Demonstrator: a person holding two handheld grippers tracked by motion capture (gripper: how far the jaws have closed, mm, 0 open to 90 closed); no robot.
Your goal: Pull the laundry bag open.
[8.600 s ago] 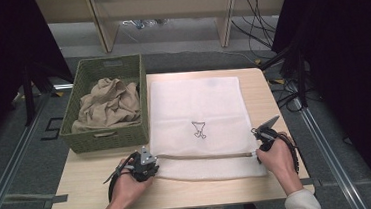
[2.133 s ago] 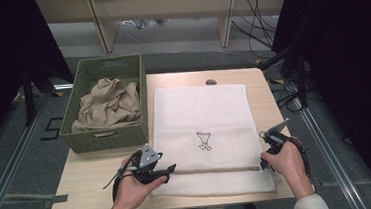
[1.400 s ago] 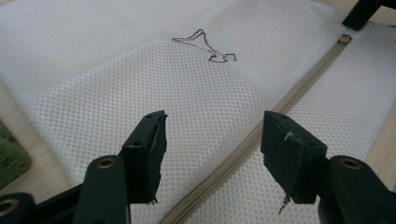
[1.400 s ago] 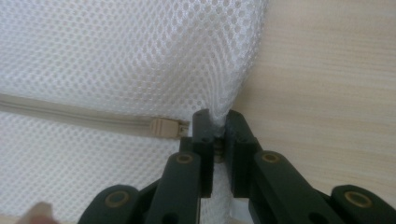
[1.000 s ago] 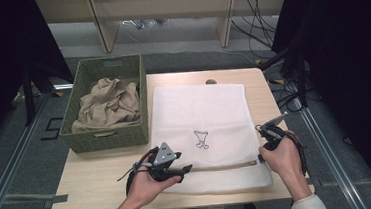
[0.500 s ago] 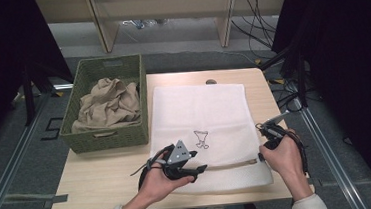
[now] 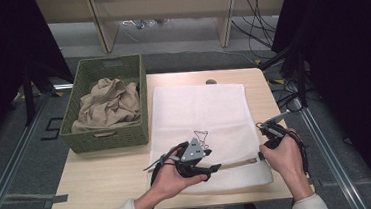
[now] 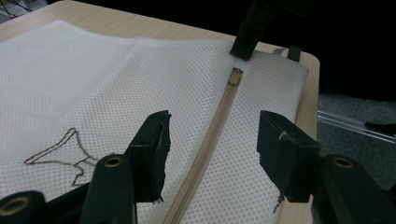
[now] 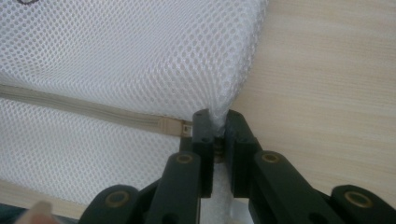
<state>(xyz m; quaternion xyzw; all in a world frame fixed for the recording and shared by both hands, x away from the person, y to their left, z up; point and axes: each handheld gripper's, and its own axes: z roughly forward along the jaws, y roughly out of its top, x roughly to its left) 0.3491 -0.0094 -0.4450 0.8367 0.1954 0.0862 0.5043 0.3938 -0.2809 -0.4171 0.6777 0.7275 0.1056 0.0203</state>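
Note:
A white mesh bag (image 7: 202,118) with a small line drawing lies flat on the wooden table (image 7: 104,181). Its beige zipper (image 7: 241,163) runs along the near side. My left gripper (image 7: 216,168) hovers over the zipper about midway, pointing right. In the left gripper view my left gripper (image 8: 212,135) is open, with the zipper (image 8: 205,154) running between the two pads and the slider (image 8: 235,76) farther ahead. My right gripper (image 7: 263,152) is at the bag's right edge. In the right gripper view my right gripper (image 9: 217,133) is shut on the mesh fold beside the zipper's end (image 9: 175,126).
A green woven basket (image 7: 106,141) holding crumpled beige cloth (image 7: 107,101) stands on the table's left side, against the bag. A small dark spot (image 7: 211,81) marks the table's far edge. Cables and table legs lie on the floor beyond.
My left gripper has slid to the right along the zipper, from the bag's near left part to its middle. The right gripper has stayed clamped at the right edge.

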